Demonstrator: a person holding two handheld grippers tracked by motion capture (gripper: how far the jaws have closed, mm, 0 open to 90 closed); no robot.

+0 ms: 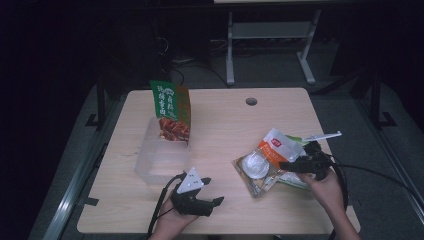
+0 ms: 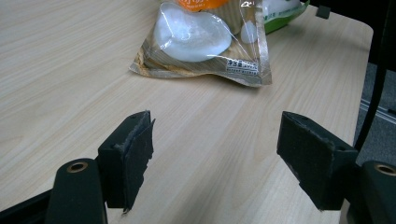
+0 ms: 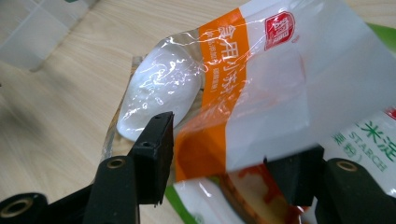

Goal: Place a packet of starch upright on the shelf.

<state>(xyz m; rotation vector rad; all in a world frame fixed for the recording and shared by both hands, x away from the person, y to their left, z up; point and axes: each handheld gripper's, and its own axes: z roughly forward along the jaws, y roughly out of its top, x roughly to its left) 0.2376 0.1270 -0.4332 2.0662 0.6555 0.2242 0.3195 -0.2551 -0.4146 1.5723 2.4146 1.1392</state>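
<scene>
An orange-and-white packet [image 1: 270, 152] with a clear window over a white round lump lies at the table's right, on top of a green-and-white starch packet [image 1: 292, 180]. My right gripper [image 1: 295, 159] reaches in from the right. In the right gripper view the jaws of the right gripper [image 3: 229, 158] stand apart on either side of the orange packet's [image 3: 261, 93] lower edge, which covers part of the right jaw. My left gripper [image 1: 212, 191] rests open near the front edge. Between the left gripper's [image 2: 215, 154] jaws is bare wood, and the orange packet [image 2: 205, 37] lies beyond them.
A clear plastic container [image 1: 160, 160] stands at the left of the table [image 1: 225, 120], with a green-and-orange snack bag [image 1: 172, 110] upright at its far end. A cable hole [image 1: 251, 101] is near the far edge. The starch packet [image 3: 369, 140] lies under the orange one.
</scene>
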